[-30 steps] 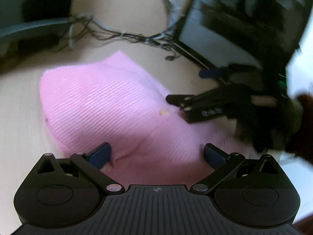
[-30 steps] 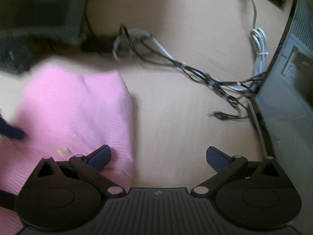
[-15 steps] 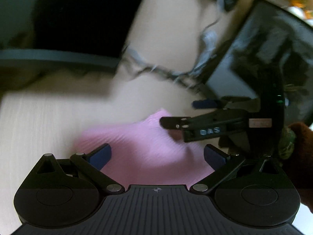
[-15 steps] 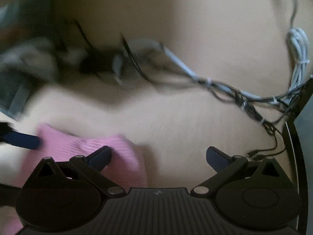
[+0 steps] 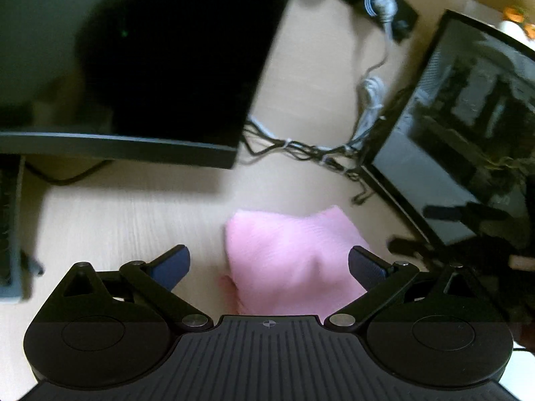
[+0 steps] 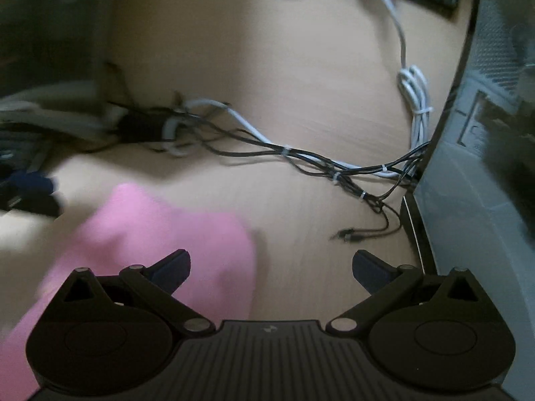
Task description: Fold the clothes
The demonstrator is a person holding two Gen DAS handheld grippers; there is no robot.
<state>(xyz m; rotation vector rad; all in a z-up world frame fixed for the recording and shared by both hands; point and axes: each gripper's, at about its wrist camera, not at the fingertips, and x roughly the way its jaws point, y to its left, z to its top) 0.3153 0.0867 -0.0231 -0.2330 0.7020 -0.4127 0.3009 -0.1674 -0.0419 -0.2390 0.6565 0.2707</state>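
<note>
A pink ribbed garment [image 5: 294,254] lies folded in a compact bundle on the light wooden desk [image 5: 117,214]. My left gripper [image 5: 269,262] hovers above it, open, with the bundle showing between its blue fingertips. In the right wrist view the same pink garment [image 6: 160,234] sits at the lower left, blurred. My right gripper [image 6: 271,265] is open above its right edge and bare desk; nothing is held. The right gripper also shows in the left wrist view as a dark shape [image 5: 444,230] at the right, off the cloth.
A black monitor [image 5: 160,67] stands at the back left and a second screen [image 5: 468,133] at the right. A bundle of black and white cables [image 6: 301,157] runs across the desk behind the garment. A keyboard edge [image 5: 10,227] is at the far left.
Both grippers have pulled up and back from the garment, which now looks smaller and further off. The right gripper has left the cloth and moved right. Both stay open.
</note>
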